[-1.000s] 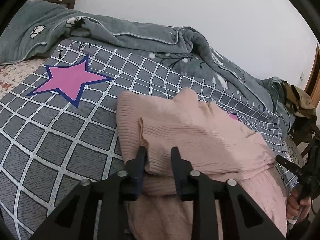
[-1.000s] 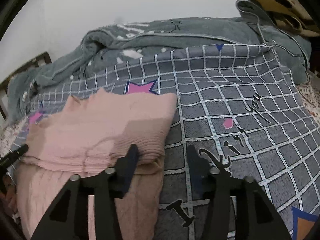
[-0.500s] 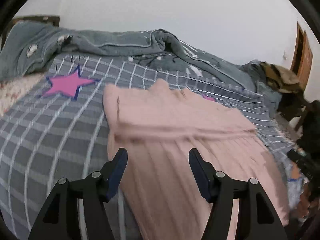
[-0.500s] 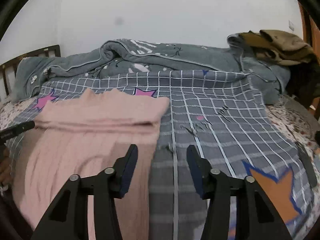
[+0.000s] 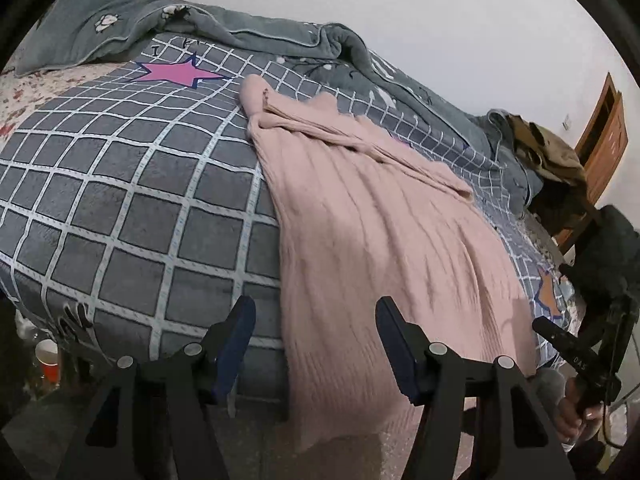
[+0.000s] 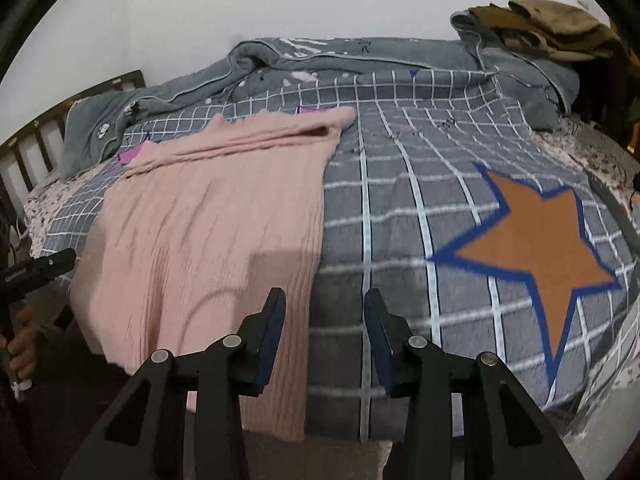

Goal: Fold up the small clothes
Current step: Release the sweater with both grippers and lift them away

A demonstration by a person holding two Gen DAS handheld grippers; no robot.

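Sweater point(image 5: 372, 216), pink ribbed knit, lies across a grey checked blanket point(image 5: 132, 208), running from upper middle of the left wrist view down past the bed edge at the lower centre, its far end folded back on itself in a thick band. Left gripper point(image 5: 316, 324) hangs above the sweater's near hem, fingers spread wide, pinching nothing; the left finger sits over blanket, the right over knit. Right gripper point(image 6: 325, 312), seen from its own camera, fingers parted and empty, hovers at the sweater's point(image 6: 208, 232) right edge, cloth on the left side of the frame, blanket point(image 6: 400, 208) with an orange star point(image 6: 536, 252) to the right. Rumpled grey quilt point(image 6: 360, 56) bunched along the wall behind.
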